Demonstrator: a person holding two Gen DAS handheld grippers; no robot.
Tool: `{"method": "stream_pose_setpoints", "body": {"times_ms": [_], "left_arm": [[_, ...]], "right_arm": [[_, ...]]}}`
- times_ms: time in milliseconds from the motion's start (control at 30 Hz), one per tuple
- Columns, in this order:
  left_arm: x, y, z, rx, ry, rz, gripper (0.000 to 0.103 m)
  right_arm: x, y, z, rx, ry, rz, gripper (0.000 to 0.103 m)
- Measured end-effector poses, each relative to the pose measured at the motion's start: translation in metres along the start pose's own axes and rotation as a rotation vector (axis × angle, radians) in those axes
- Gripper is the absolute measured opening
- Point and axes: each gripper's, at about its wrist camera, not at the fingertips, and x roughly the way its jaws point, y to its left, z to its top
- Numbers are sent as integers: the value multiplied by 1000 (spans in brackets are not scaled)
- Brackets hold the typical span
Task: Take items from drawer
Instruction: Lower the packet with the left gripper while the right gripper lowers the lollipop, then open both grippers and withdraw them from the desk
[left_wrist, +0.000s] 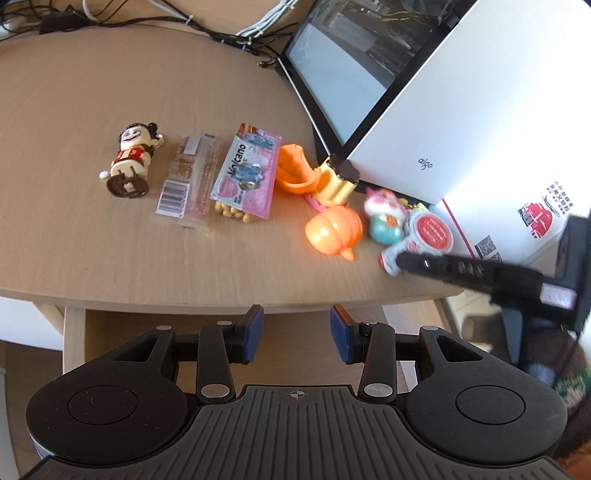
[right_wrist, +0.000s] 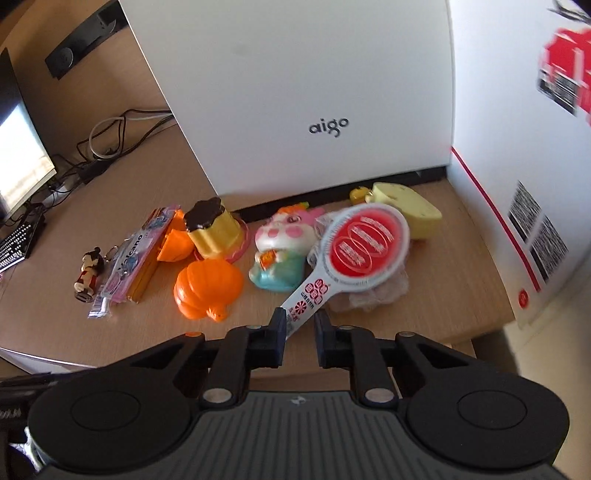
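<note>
1. Left hand-held gripper (left_wrist: 297, 325): black plastic body, ribbed dark-grey centre plate with a small crosshair mark near its front edge.
2. Two large round black discs flank the plate, each with a shallow circular recess.
3. Black linkage arms run forward to the fingers (left_wrist: 255, 332); silver round pivot screws sit at the joints.
4. Finger pads are blue, rectangular, on black carriers.
5. Right hand-held gripper (right_wrist: 300, 325): same build (ribbed grey plate, twin discs, silver pivots); its pads read dark, nearly black, in shadow.
6. Seen from the left wrist view, the right unit shows as a blurred black bar with small openings along its side.
</note>
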Motion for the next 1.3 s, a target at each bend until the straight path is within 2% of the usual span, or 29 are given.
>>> {"method": "stream_pose_setpoints", "body": {"times_ms": [133,333,467,600,733,833,867,967,1033,1167,1267,1300], "left_arm": [[-3,5,-3,-15,5,12,43],[-9,8,-7,-18,9,26,43],[-18,7,-14,15,7,65,43],[-38,5,-27,60,-50,112,43],[-66,6,-41,57,-117,140,43],[-87,-1,-48,72,-157,158,43],[-95,-2,-51,81,-174,161,43],[-111,-8,-60,124,-227,172,43],[-118,-10,-71,128,-236,195,43],[-132,-19,-103,114,-241,173,43],[-139,-29,-131,123,-250,186,43],[-141,-33,-141,113,-256,188,43]], "right_arm": [[12,-3,13,5,-1,20,16],[7,-3,14,9,1,68,19],[-4,-5,7,27,-2,83,28],[-23,-6,0,39,-25,80,29],[-54,4,-11,11,-85,56,29],[-86,17,-24,-1,-133,58,31],[-97,23,-28,-13,-144,57,34],[-127,47,-41,-91,-185,43,38],[-142,62,-50,-137,-208,22,43],[-166,79,-80,-175,-189,42,48],[-179,84,-110,-213,-191,27,60],[-181,84,-121,-220,-183,18,60]]}}
